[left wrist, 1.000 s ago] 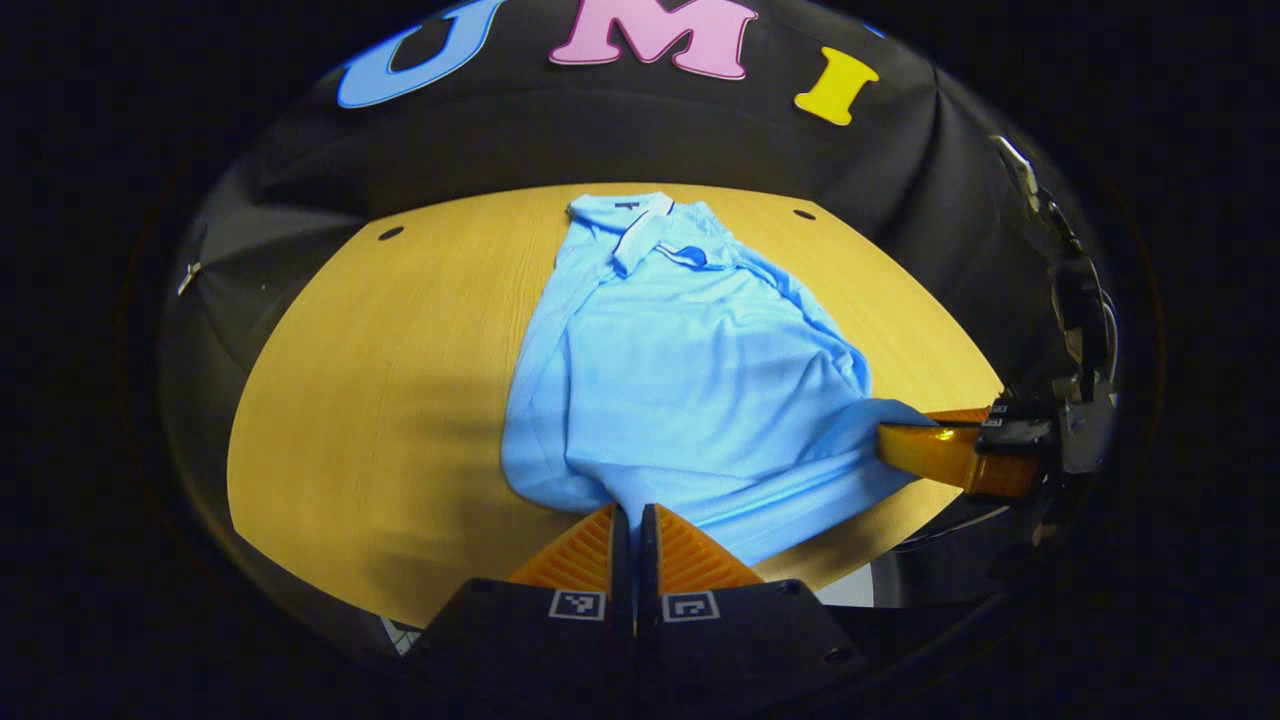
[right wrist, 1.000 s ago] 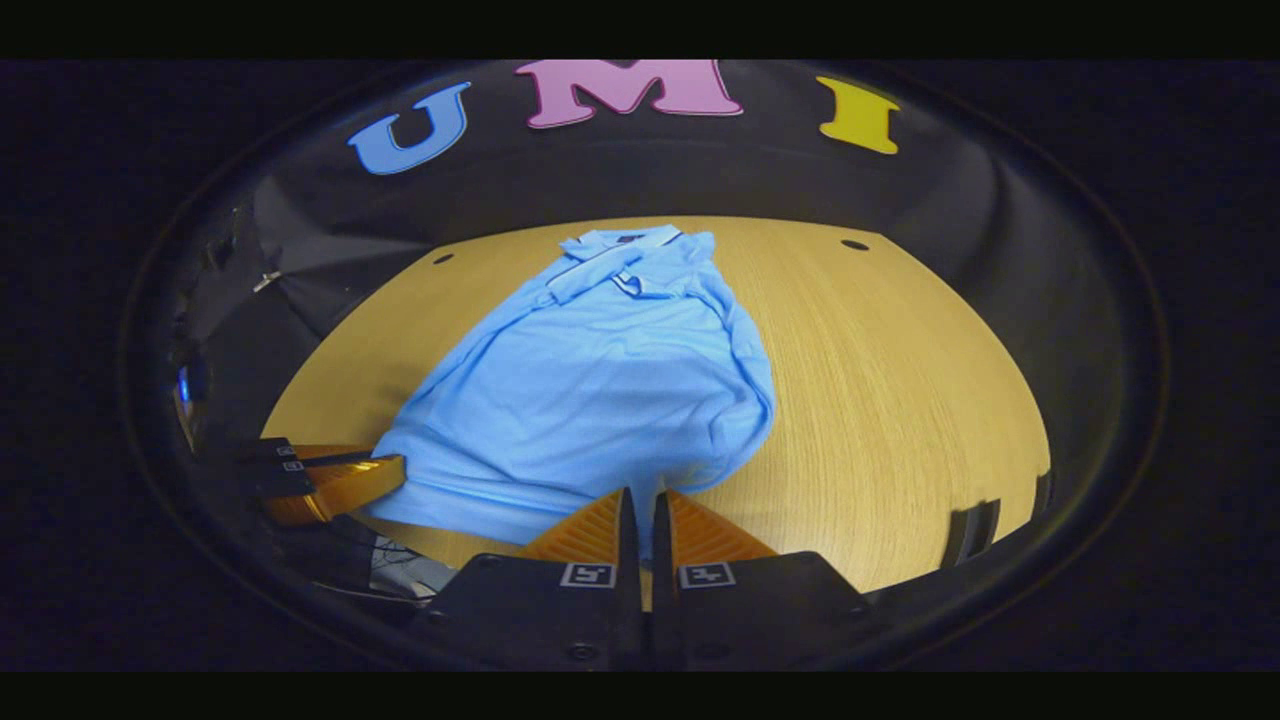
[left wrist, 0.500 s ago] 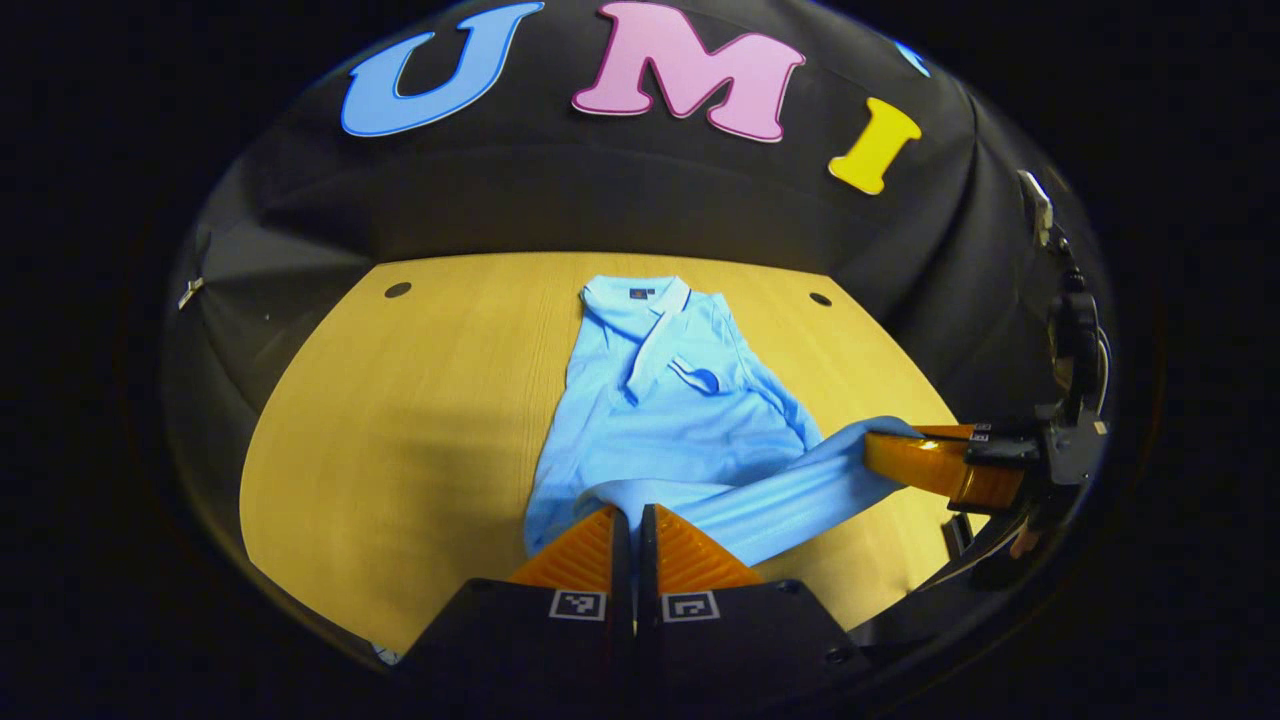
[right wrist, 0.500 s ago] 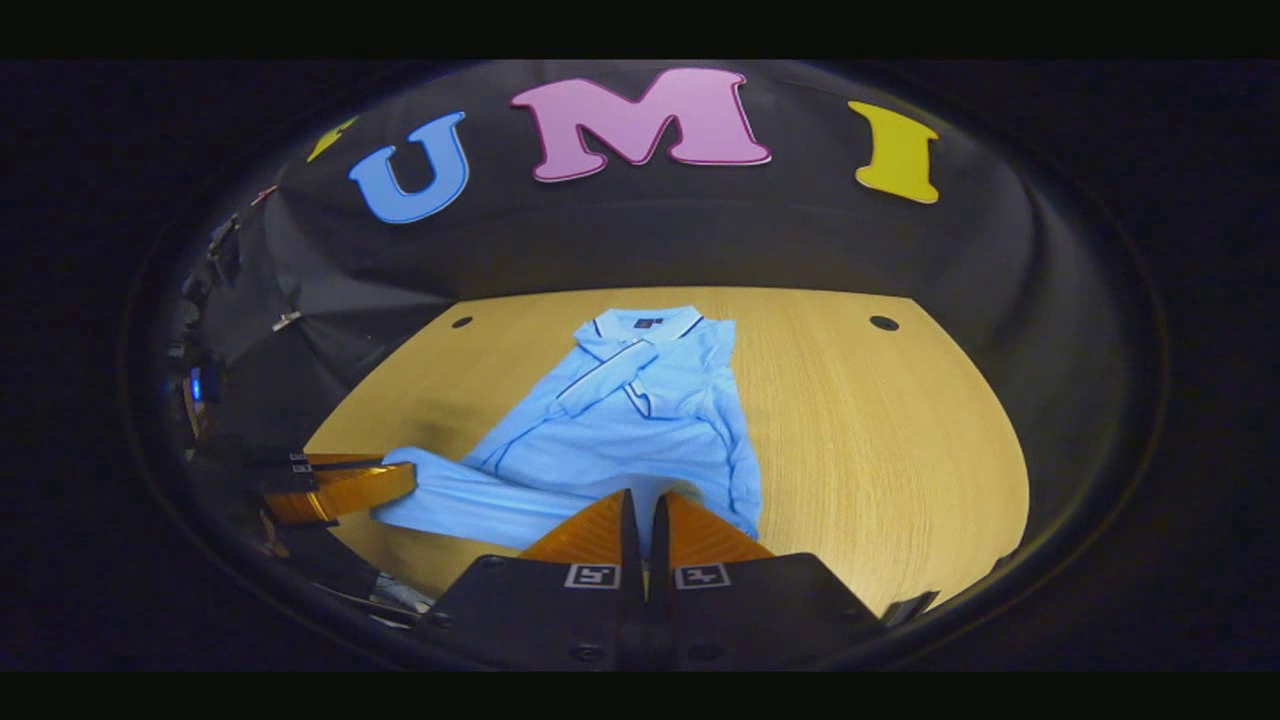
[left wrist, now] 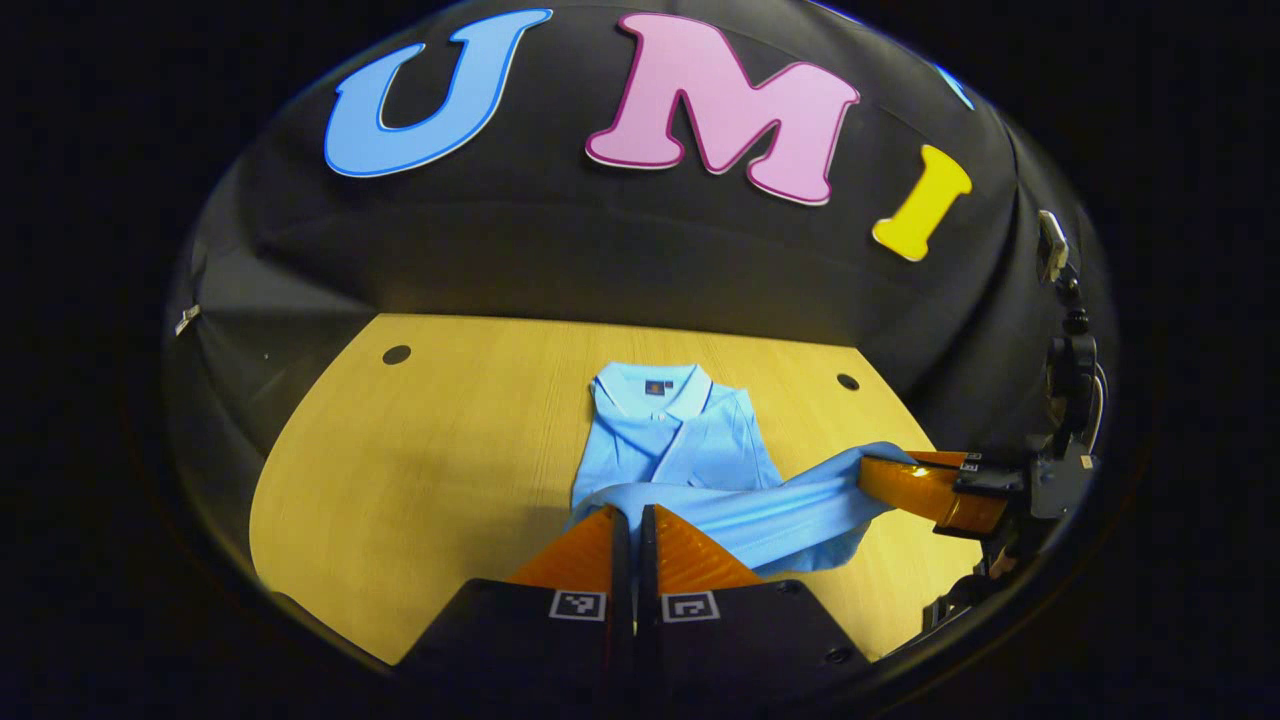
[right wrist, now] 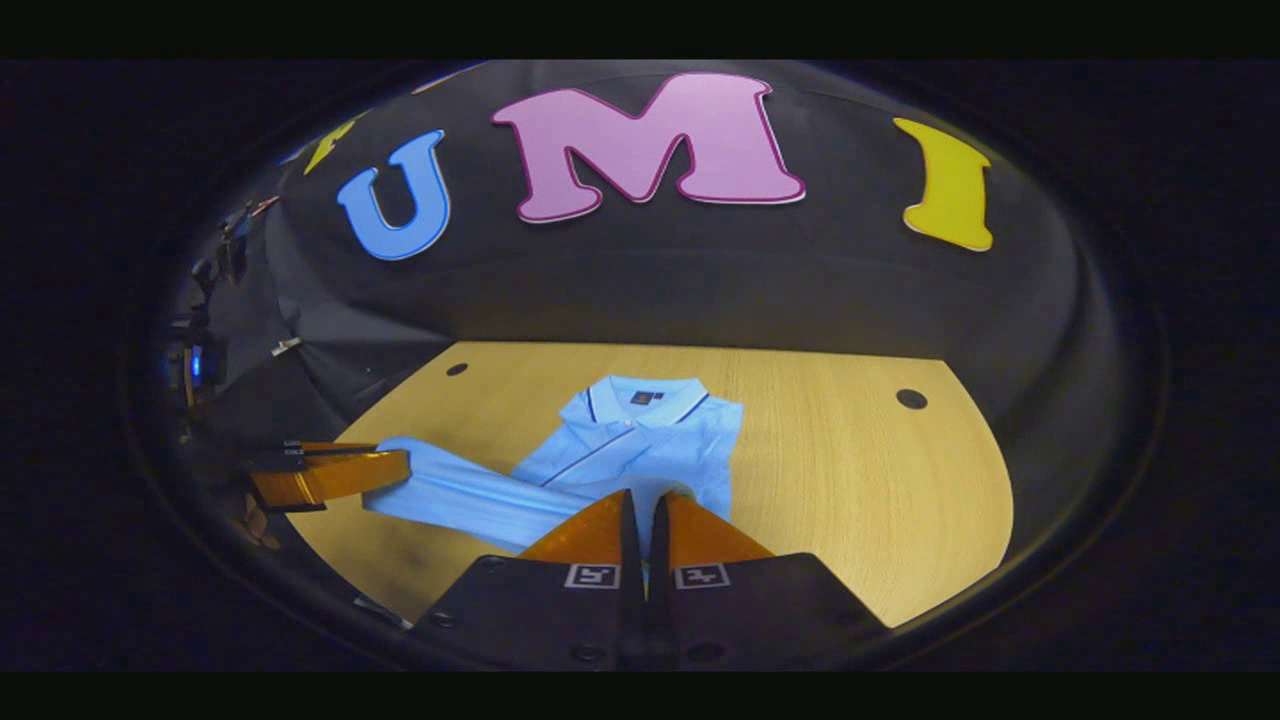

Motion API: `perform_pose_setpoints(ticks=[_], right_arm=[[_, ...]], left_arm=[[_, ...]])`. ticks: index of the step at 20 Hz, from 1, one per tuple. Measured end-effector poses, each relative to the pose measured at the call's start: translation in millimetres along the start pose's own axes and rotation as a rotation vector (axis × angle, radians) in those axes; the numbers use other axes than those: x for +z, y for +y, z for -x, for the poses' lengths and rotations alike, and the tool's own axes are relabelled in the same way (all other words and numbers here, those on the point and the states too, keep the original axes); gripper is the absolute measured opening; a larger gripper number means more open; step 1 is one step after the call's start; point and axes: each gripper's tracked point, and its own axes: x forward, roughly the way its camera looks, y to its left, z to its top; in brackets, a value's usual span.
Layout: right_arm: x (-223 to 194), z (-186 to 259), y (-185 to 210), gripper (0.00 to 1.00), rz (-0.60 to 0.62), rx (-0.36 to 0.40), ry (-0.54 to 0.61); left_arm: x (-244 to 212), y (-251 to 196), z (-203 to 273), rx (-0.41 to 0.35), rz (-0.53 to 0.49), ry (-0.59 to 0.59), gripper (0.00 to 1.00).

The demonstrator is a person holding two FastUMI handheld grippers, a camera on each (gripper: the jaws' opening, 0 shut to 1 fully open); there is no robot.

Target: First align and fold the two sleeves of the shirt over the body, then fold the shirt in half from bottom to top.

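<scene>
Blue shirt [left wrist: 680, 450] hem stretched between left tool [left wrist: 632, 520] and right tool [right wrist: 643, 505], both apparently pinching it

Right gripper [right wrist: 641, 508] has its fingers pinched tight on the hem of the blue shirt [right wrist: 640, 440], lifted off the wood table [right wrist: 860, 470]. Collar's at the far end. Off to the side the left gripper [right wrist: 385, 468] grips the hem's other corner.
</scene>
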Motion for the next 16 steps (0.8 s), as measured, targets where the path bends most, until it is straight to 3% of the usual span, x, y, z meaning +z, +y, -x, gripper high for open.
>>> perform_pose_setpoints(ticks=[2, 3, 4, 5, 8, 10, 16], right_arm=[[21.4, -18.4, -6.4, 0.05, -0.013, 0.015, -0.022], [31.5, -28.6, -10.3, 0.0, -0.018, 0.019, -0.032], [41.6, -37.8, -14.7, 0.0, -0.022, 0.021, -0.044], [51.4, -47.8, -18.7, 0.05, -0.025, 0.024, -0.053], [76.8, -78.6, -30.6, 0.0, -0.019, 0.023, -0.076], [91.8, -100.8, -39.5, 0.05, -0.023, 0.018, -0.089], [93.3, -168.0, -65.5, 0.0, -0.053, -0.015, -0.072]], left_arm=[[19.0, 5.3, -18.2, 0.013, -0.004, -0.009, 0.06], [30.0, 6.1, -27.9, 0.015, -0.007, -0.018, 0.11], [42.0, 6.8, -36.8, 0.019, -0.014, -0.026, 0.06], [52.4, 7.5, -46.5, 0.022, -0.021, -0.033, 0.06], [84.2, 8.5, -79.2, 0.023, -0.043, -0.047, 0.06], [101.0, 8.3, -104.0, 0.022, -0.048, -0.055, 0.06], [109.5, 22.4, -187.5, 0.008, -0.053, -0.037, 0.06]])
